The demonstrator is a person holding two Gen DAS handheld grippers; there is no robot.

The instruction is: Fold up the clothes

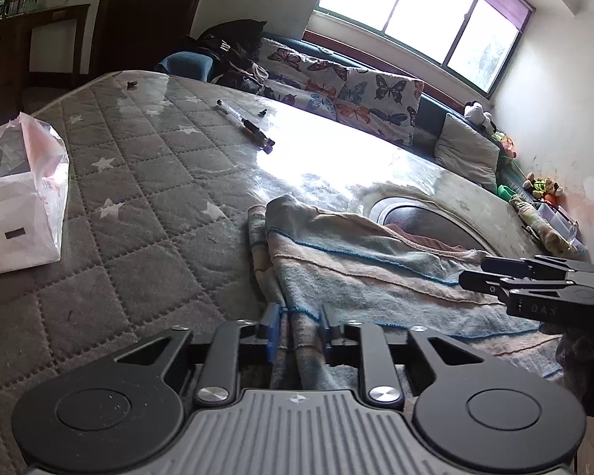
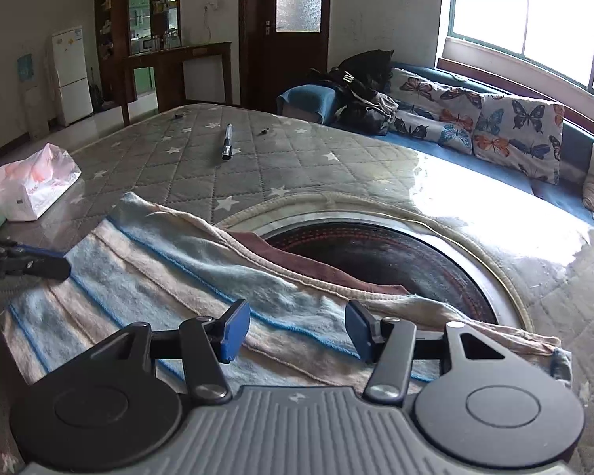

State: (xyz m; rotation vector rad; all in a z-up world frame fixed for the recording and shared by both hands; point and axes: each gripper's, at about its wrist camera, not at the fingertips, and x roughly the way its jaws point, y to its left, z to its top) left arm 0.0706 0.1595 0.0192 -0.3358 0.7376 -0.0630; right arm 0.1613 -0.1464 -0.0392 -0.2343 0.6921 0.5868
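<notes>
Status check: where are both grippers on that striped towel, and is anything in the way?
Left gripper partly closed around the striped towel edge, grip unconfirmed. Right gripper open, over the towel's near edge. Brown cloth tucked under towel by the round recess.

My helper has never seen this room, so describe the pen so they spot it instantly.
Start at the grey star-quilted table cover. Toward its far end, beyond the striped towel, lies the pen: a slim clear barrel with a dark grip, the only long thin thing there.
</notes>
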